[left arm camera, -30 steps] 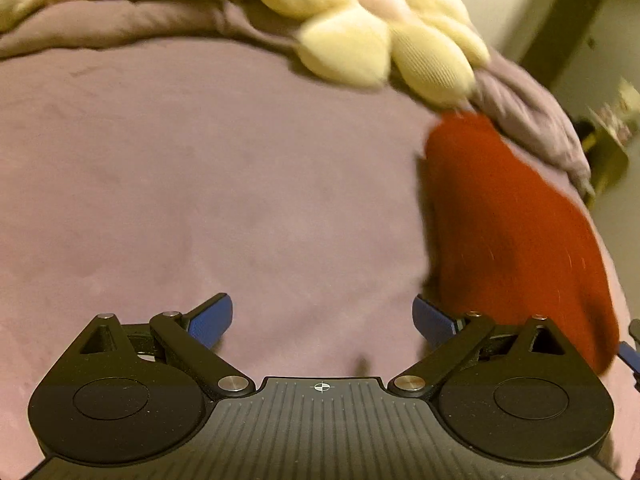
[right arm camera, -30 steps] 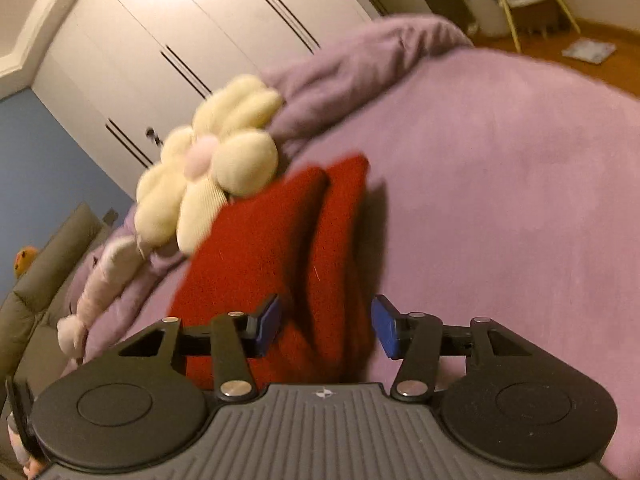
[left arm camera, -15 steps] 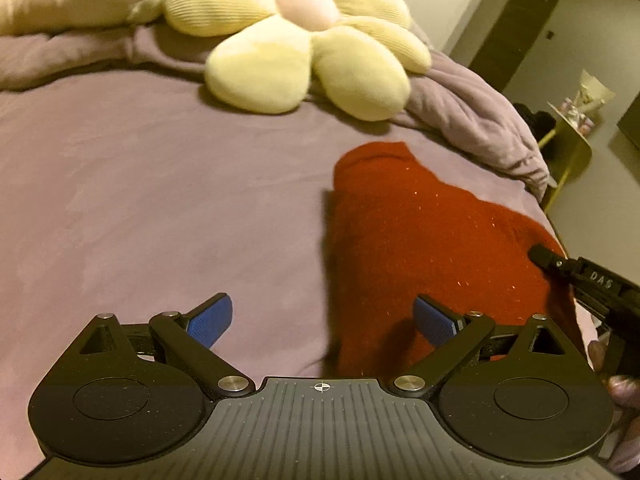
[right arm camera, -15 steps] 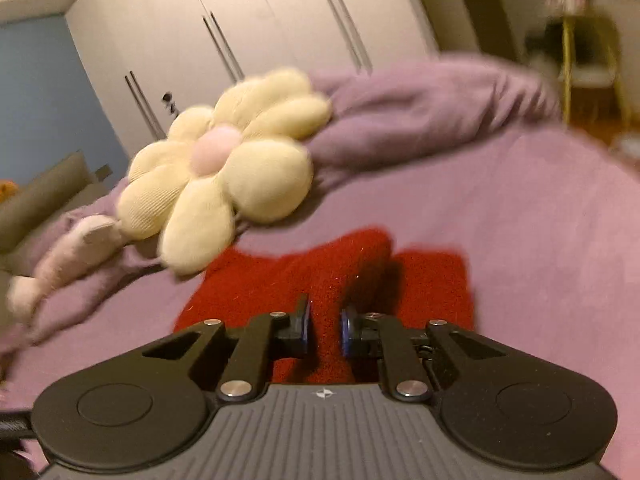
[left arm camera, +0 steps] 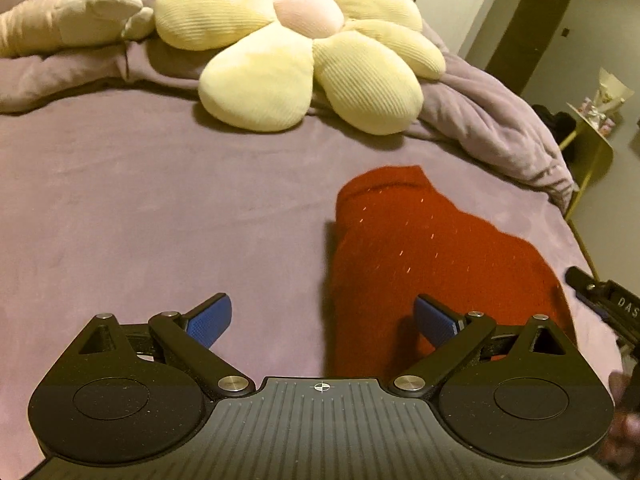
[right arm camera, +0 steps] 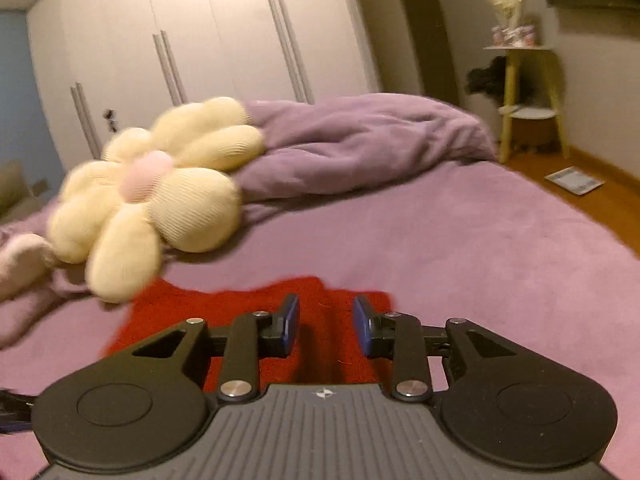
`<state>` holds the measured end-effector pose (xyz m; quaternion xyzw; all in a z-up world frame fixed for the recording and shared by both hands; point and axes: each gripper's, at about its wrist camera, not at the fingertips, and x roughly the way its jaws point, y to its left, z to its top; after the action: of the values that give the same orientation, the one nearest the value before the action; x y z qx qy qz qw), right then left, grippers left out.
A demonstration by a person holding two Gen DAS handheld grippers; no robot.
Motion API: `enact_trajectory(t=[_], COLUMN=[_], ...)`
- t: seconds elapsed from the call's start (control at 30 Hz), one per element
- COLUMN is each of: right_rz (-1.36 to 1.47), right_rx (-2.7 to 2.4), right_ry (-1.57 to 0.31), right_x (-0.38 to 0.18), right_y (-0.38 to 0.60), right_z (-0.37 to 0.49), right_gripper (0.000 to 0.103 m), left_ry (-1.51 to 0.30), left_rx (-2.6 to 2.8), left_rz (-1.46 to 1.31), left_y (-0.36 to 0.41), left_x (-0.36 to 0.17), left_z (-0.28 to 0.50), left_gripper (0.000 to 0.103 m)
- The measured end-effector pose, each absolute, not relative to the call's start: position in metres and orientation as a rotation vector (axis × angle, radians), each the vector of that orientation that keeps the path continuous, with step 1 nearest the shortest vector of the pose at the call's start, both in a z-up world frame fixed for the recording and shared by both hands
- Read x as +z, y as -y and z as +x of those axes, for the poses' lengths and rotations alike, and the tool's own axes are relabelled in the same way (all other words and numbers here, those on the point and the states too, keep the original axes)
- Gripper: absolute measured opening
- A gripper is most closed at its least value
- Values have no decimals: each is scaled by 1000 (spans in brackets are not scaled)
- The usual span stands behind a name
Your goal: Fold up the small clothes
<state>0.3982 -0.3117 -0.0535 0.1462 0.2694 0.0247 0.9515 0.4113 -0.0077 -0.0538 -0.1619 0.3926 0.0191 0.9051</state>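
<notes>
Fingers of the right gripper (right arm camera: 326,326) stand a little apart and are opening; red cloth shows between and below them, but the pads press on nothing. Those of the left gripper (left arm camera: 322,318) are spread wide and empty, its right pad hanging over the near edge of the garment.

Red garment (left arm camera: 432,252): a small knitted piece lying on the purple bed (left arm camera: 140,208), doubled over into a compact, rounded slab with one thick folded edge facing left. It rests near the bed's right side, well short of the flower cushion (left arm camera: 296,52) and the rumpled duvet (right arm camera: 360,144) behind it.

Progress, judged from the lie of the cloth: at least one fold appears made and the piece released. Whether another fold is due cannot be told; the outline looks uneven, so tidying or squaring may remain. No other garment is in sight.
</notes>
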Motion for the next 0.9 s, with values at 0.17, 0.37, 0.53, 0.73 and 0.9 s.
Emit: enact_trajectory(t=[0.17,0.37,0.53,0.73,0.9], right_rz=[151,139,90,241,444], right_rx=[145,94,100,207,353], right_ry=[-656,-771,-751,-700,-705], right_x=[-58,-75,-95,-91,-67], right_y=[266,259,253,279,344], right_z=[432,482,492,477,410], right_gripper=[28,29,32,47,87], left_ry=[-850,-854,-846,-879,-944], left_rx=[22,64,90,-40,-320], left_rz=[-341,-281,-219,-420,-598], left_y=[27,48,57,19,-35], left_x=[-56,-70,-92,-100,-94], left_z=[452,499,512,497,459], left_gripper=[101,102,103,103,103])
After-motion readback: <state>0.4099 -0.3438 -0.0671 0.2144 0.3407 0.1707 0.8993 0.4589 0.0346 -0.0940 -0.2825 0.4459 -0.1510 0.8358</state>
